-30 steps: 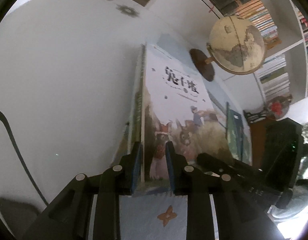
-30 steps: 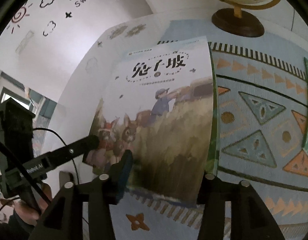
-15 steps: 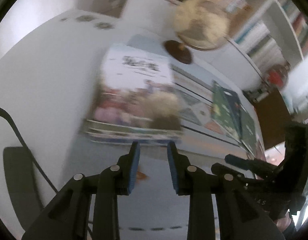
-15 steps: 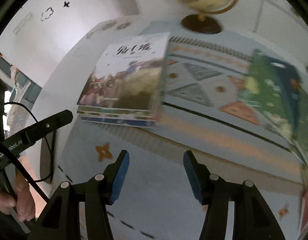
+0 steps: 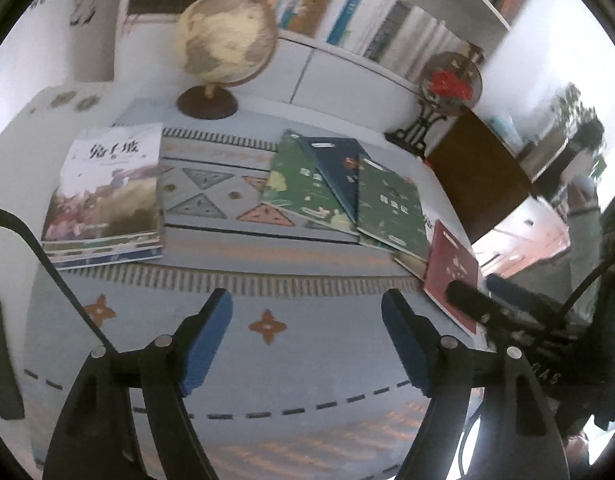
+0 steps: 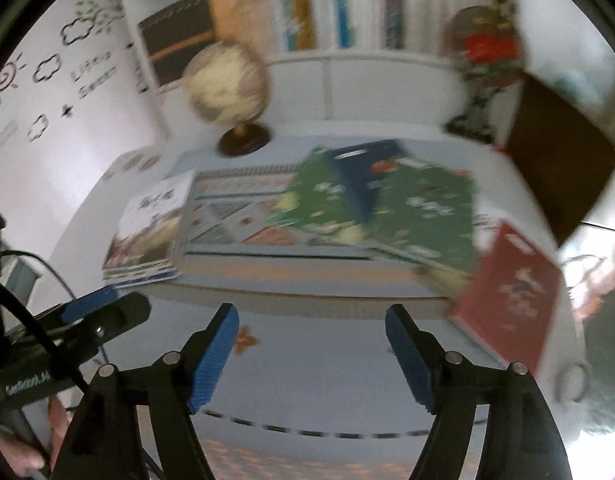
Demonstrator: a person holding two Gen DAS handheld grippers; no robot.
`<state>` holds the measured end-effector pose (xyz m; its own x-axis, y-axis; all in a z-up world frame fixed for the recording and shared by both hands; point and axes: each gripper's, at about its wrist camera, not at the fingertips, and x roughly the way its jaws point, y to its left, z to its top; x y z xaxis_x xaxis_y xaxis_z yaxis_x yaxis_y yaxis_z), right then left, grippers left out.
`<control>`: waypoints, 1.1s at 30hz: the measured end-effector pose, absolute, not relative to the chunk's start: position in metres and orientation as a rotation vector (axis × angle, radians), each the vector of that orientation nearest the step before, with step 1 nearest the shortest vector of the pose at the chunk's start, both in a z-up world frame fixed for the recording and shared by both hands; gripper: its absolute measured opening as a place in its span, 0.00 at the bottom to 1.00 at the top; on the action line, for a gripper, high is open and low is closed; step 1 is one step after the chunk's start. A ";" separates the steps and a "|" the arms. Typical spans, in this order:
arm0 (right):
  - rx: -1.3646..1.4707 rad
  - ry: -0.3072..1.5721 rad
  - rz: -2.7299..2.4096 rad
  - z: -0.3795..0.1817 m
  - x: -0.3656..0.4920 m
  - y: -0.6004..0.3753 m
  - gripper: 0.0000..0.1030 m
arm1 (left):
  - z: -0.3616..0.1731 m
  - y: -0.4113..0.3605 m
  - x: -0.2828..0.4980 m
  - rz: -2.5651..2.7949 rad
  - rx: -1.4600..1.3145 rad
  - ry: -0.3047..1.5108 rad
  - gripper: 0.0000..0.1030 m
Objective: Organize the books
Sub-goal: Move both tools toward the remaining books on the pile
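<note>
A stack of books (image 5: 107, 196) (image 6: 147, 232) with a white-and-brown picture cover on top lies at the table's left. Two green books (image 5: 303, 184) (image 6: 423, 216) and a dark blue book (image 5: 339, 168) (image 6: 367, 176) overlap at the centre right. A red book (image 5: 451, 272) (image 6: 507, 300) lies at the right edge. My left gripper (image 5: 307, 316) hangs above the mat's front, its jaws opening with nothing between them. My right gripper (image 6: 312, 332) is also opening and empty, and it shows in the left wrist view beside the red book.
A patterned blue mat (image 5: 267, 360) covers the table. A globe (image 5: 227, 40) on a wooden base stands at the back left, a red ornament on a black stand (image 5: 447, 88) at the back right. Filled bookshelves (image 6: 327, 4) rise behind. A hand (image 6: 15, 440) holds the left gripper.
Both grippers let go of the picture-cover book, now lying on the left stack. Both pulled back and up from it and opened wide. The views swung right, showing the other books.
</note>
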<state>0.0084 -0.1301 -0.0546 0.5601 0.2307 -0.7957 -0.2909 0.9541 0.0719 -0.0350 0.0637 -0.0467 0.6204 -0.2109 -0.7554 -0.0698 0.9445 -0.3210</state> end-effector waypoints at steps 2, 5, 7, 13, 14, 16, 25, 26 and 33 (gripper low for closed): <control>-0.058 0.883 0.248 -0.045 0.001 -0.150 0.75 | -0.040 0.047 -0.035 -0.076 -0.303 0.898 0.74; 0.009 0.816 0.184 -0.032 -0.005 -0.177 0.80 | -0.030 0.033 -0.030 -0.056 -0.256 0.888 0.74; 0.071 0.790 0.152 -0.023 -0.004 -0.193 0.80 | -0.022 0.025 -0.022 -0.056 -0.222 0.879 0.75; 0.138 0.860 0.049 -0.022 0.033 -0.224 0.81 | -0.014 0.008 0.018 -0.089 -0.155 0.847 0.80; 0.132 0.884 0.027 -0.025 0.042 -0.226 0.81 | -0.018 0.006 0.028 -0.091 -0.147 0.859 0.80; 0.138 0.922 0.019 -0.032 0.059 -0.229 0.81 | -0.025 0.004 0.044 -0.103 -0.144 0.882 0.80; 0.128 1.012 -0.040 -0.063 0.127 -0.229 0.81 | -0.058 0.000 0.112 -0.216 -0.118 0.990 0.80; 0.124 1.016 -0.048 -0.066 0.130 -0.229 0.81 | -0.062 -0.001 0.115 -0.232 -0.115 0.998 0.80; -0.006 1.010 -0.094 -0.076 0.147 -0.231 0.81 | -0.067 -0.013 0.148 -0.286 -0.118 1.004 0.80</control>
<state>0.1470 -0.2311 -0.0757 0.5284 -0.0815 -0.8450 0.0757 0.9959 -0.0487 0.1476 -0.0125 -0.0665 0.5030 -0.2903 -0.8141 0.1823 0.9564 -0.2284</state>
